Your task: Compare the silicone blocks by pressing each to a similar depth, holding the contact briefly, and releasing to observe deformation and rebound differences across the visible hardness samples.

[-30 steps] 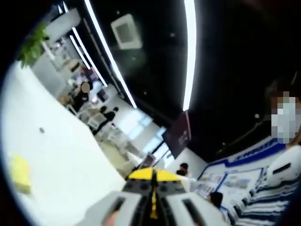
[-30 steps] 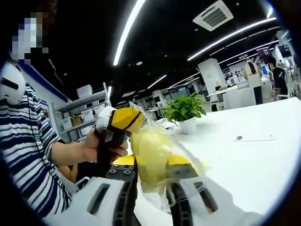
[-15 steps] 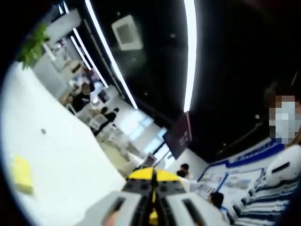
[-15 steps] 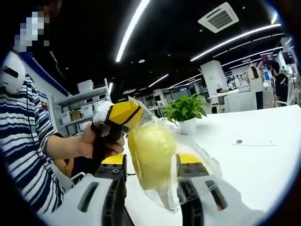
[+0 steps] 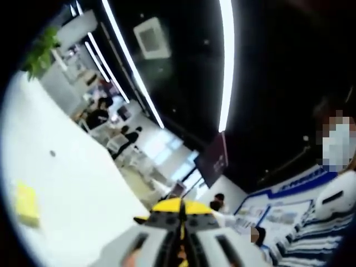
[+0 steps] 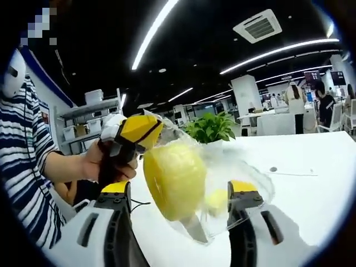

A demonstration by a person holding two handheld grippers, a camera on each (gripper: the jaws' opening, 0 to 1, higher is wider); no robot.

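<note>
Bag (image 6: 222, 183) is my landmark: clear plastic, held up off the white table (image 6: 311, 189), with a yellow silicone block (image 6: 175, 178) inside it. In the right gripper view my right gripper (image 6: 181, 192) has its jaws spread wide, one each side of the bag; right jaw tip sits against the crinkled plastic, left jaw stands clear of the block. Not clamping anything, as far as I see. The left gripper (image 6: 136, 130) comes in from the left above the bag, its yellow tips pinched shut on the bag's top edge, a hand (image 6: 108, 164) wrapped round its handle.

Room: right of the bag the tabletop is open out to its far edge; a potted plant (image 6: 210, 127) stands behind the bag near that edge. A small dark spot (image 6: 273, 169) lies on the table, right of the bag.

In the left gripper view the jaws (image 5: 181, 214) are closed together, and the pinched film is too blurred to make out. A second yellow block (image 5: 26, 203) lies on the table at far left, soft and partly cut by the rim. Bag bottom is hidden behind my jaws.
</note>
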